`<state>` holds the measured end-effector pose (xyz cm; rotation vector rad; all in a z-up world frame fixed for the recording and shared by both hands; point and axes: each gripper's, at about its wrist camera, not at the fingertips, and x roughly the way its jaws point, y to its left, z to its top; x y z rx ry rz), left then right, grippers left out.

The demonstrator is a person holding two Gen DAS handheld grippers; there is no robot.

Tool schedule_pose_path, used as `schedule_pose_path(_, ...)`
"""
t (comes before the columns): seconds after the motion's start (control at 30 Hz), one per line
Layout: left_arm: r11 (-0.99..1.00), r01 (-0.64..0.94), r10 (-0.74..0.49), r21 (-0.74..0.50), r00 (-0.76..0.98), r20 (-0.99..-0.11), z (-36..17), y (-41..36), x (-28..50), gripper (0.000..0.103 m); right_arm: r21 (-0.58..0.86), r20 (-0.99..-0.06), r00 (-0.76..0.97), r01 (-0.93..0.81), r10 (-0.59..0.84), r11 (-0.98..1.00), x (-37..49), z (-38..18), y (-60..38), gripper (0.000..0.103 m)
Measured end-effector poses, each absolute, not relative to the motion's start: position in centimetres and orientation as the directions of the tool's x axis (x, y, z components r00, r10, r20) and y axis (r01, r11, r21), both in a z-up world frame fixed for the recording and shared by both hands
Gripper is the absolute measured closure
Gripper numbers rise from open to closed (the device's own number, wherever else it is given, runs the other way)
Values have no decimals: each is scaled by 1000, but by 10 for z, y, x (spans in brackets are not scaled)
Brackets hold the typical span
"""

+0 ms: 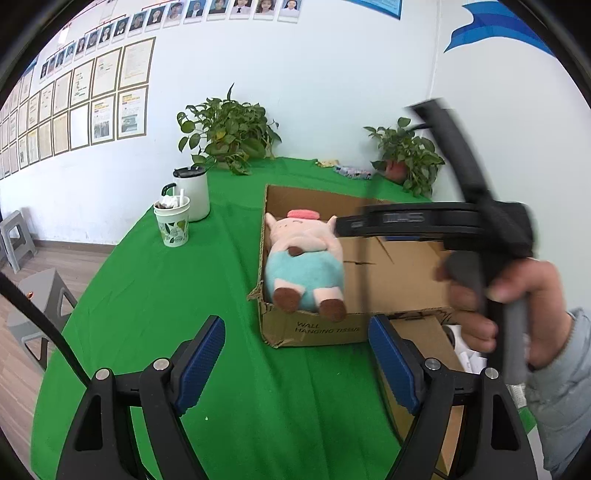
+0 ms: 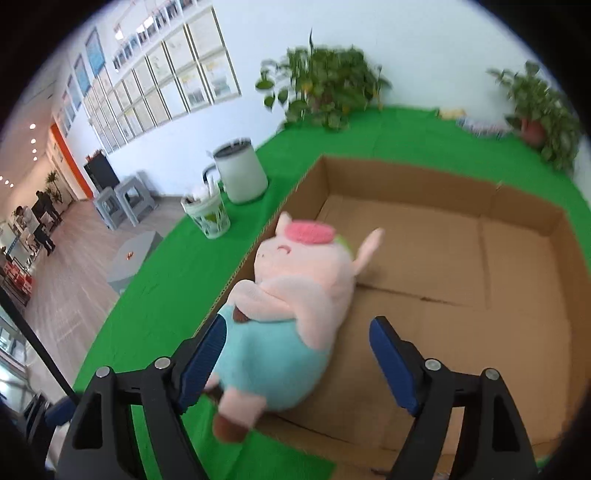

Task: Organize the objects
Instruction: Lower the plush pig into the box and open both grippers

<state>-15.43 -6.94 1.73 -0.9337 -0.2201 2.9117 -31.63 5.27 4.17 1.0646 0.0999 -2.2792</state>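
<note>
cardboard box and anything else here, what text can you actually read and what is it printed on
"WALL HANGING TISSUE": printed on the outer front wall of the cardboard box, left wrist view.
Framed papers on the wall: too small to read.
Paper cup: leaf pattern only, no readable text.
Marking on the right hand-held gripper: blurred, unreadable.
Right wrist view: nothing readable.

Looking like an office or institutional lobby: staff portrait photos and framed certificates lining the white wall, grey plastic stools sitting on wood-look flooring, people standing in the corridor beyond.
</note>
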Motion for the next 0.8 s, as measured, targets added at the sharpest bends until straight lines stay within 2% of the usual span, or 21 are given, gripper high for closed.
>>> schedule_pose_path(0.13,-991,-10,82,-133,-831,-550,27,-55,-140,15,178,-619,-621,486,-481,-856,-271,73,122,22)
schedule_pose_path(0.23,-995,-8,60,-101,-852,-520,37,-36,-125,7,169,-594,-667,443,-450,-880,-237,76,162,21)
schedule_pose_path(0.37,-996,-26,65,-86,-868,-492,49,-8,-107,7,141,-622,-675,400,-396,-905,-197,59,194,21)
schedule_pose_path(0.6,-992,-112,128,-62,-860,-495,49,48,-91,9,117,-623,-720,303,-308,-946,-145,40,235,23)
schedule_pose_path(0.63,-991,-119,132,-58,-858,-496,47,53,-89,19,102,-620,-728,296,-293,-950,-140,38,238,39)
schedule_pose_path(0.67,-990,-129,140,-57,-854,-502,44,56,-87,38,80,-622,-734,289,-274,-954,-135,36,239,57)
schedule_pose_path(0.7,-987,-146,157,-61,-843,-515,41,60,-86,49,46,-633,-736,275,-241,-960,-133,34,239,83)
schedule_pose_path(0.73,-983,-170,182,-71,-828,-531,37,63,-86,77,32,-639,-735,272,-229,-962,-132,32,240,86)
schedule_pose_path(0.77,-977,-195,210,-87,-812,-544,34,65,-86,98,36,-638,-734,274,-233,-961,-131,31,242,86)
schedule_pose_path(0.8,-973,-210,230,-100,-802,-552,32,67,-86,98,36,-636,-736,270,-230,-962,-129,30,244,86)
